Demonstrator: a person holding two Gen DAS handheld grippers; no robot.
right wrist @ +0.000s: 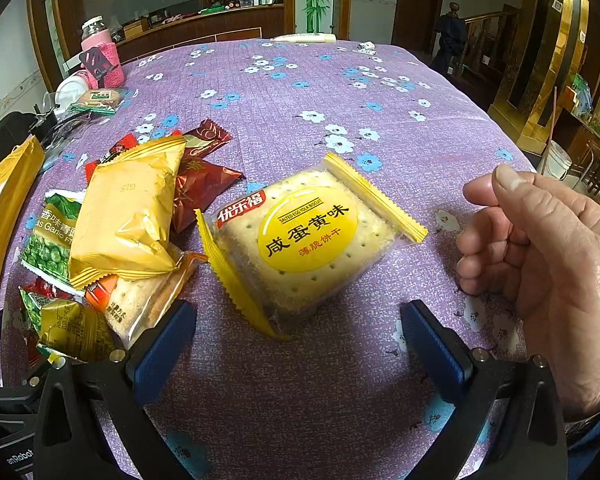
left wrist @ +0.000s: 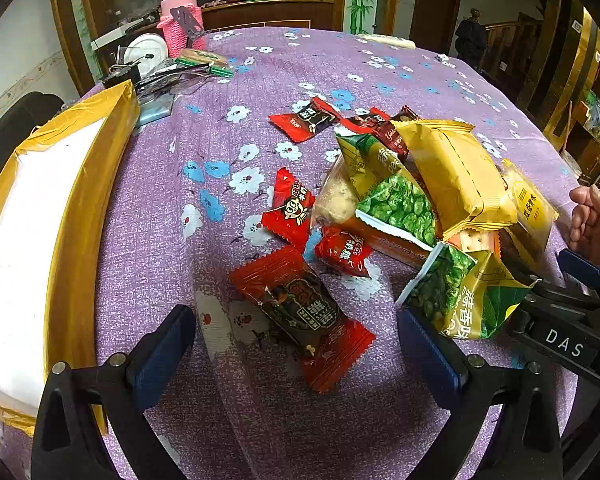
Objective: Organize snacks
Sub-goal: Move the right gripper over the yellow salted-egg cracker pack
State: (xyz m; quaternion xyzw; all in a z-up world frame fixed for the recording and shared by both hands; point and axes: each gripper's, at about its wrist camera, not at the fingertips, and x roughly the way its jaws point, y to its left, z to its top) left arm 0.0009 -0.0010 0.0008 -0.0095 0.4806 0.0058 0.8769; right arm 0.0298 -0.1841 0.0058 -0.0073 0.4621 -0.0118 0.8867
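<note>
A pile of snack packets lies on the purple flowered tablecloth (left wrist: 260, 80). My left gripper (left wrist: 296, 344) is open, low over a red-and-dark candy packet (left wrist: 304, 316) that lies between its fingers. A green pea packet (left wrist: 460, 300) touches its right finger. A gold packet (left wrist: 456, 172) tops the pile. My right gripper (right wrist: 298, 344) is open, just short of a salted egg yolk biscuit packet (right wrist: 308, 240) lying flat. The gold packet (right wrist: 132, 216) and pea packets (right wrist: 48, 240) lie to its left.
A white box with yellow tape (left wrist: 40, 240) stands at the left table edge. A pink-sleeved jar (left wrist: 180, 20) and clutter sit at the far left corner. A bare hand (right wrist: 548, 260) hovers right of the biscuit packet. Bare cloth lies beyond the pile.
</note>
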